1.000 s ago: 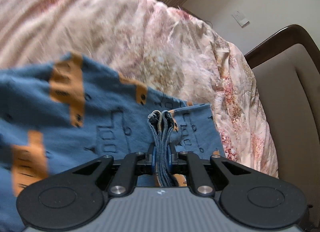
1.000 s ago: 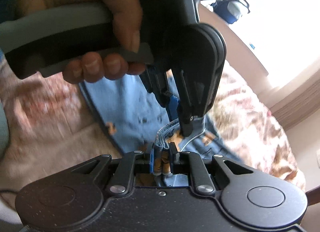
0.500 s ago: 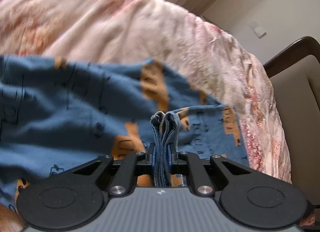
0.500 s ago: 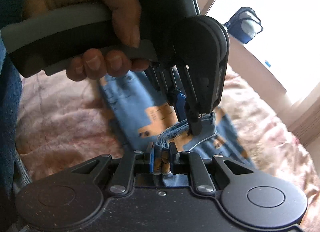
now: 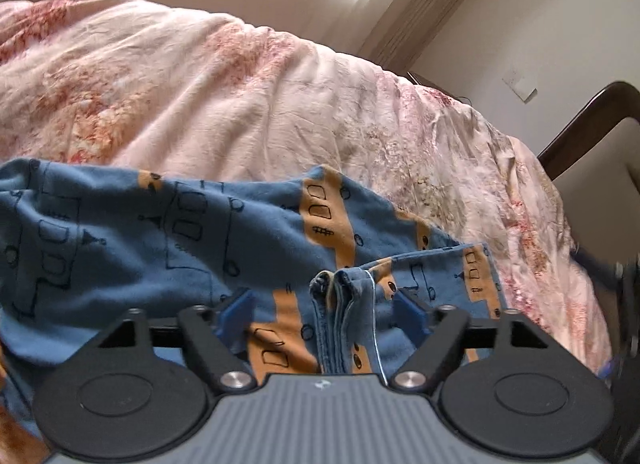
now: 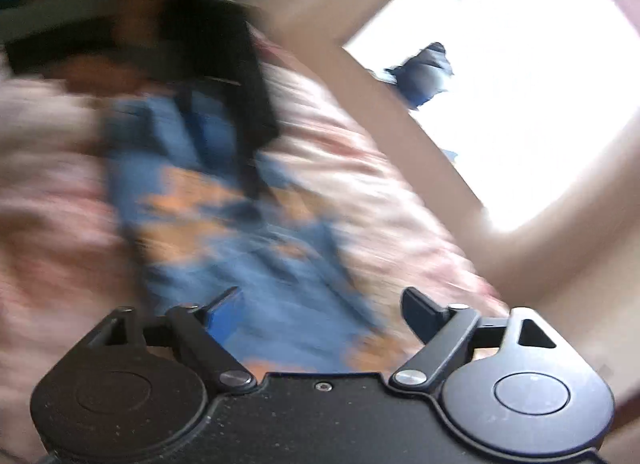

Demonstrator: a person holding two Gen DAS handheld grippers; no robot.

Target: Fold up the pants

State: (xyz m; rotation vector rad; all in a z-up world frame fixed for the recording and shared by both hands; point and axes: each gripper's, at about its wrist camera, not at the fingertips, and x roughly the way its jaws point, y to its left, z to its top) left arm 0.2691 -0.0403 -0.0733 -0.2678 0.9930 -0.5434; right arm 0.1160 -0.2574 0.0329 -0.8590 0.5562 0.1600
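Observation:
The blue pants [image 5: 160, 248] with orange patches and black drawn shapes lie folded over on the pink floral bedspread [image 5: 240, 84]. My left gripper [image 5: 326, 304] is open, its jaws spread wide on either side of a bunched stack of hem edges [image 5: 340, 316] that stands free between them. My right gripper [image 6: 320, 308] is open and empty just above the pants [image 6: 280, 264], which show blurred in the right wrist view. The left gripper's black body [image 6: 224, 64] shows blurred above the pants there.
A dark wooden headboard with a beige pad [image 5: 592, 152] stands at the right of the bed. A bright window [image 6: 540, 84] with a blue bag [image 6: 424, 72] on its sill is beyond the bed. A blurred dark shape [image 5: 616, 284] sits at the right edge.
Both grippers have opened and let go of the bunched hem edges. The pants now lie on the bed. The right wrist view is blurred by fast motion.

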